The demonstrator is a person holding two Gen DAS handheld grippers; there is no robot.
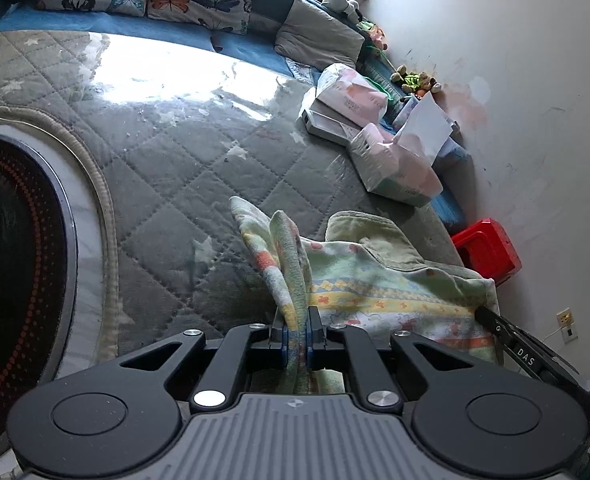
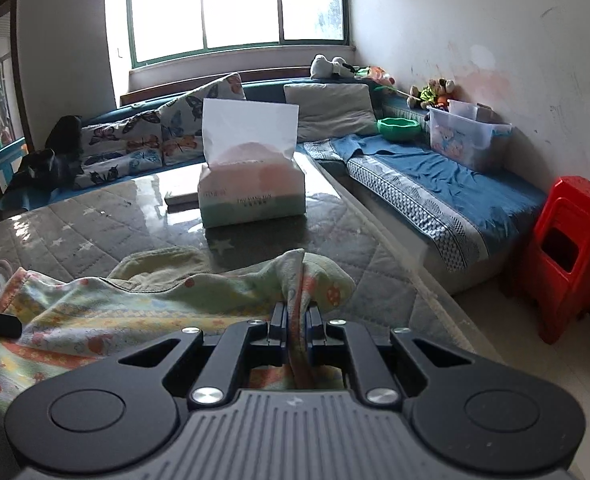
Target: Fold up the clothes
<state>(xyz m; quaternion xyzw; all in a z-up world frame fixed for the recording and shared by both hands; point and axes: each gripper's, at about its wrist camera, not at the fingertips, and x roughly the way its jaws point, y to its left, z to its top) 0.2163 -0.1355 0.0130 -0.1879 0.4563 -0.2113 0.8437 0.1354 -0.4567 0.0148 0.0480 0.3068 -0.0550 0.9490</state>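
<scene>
Closest in, both tongs are clamped tight on the same piece of clothing. The left gripper (image 1: 297,330) has a bunched fold of the patterned garment (image 1: 375,280) squeezed between its fingers, and the right gripper (image 2: 297,322) pinches another gathered edge of it. The garment is pastel green and yellow with orange flowers, and it lies rumpled on the near part of the quilted grey table cover (image 1: 167,168), spread between the two grippers.

Farther back on the table sits a tissue pack (image 2: 251,196) with a white sheet sticking up. Off to the right there's a red plastic stool (image 2: 571,252) on the floor, and at the far end, butterfly cushions (image 2: 143,140) on a blue bench under the window (image 2: 235,4).
</scene>
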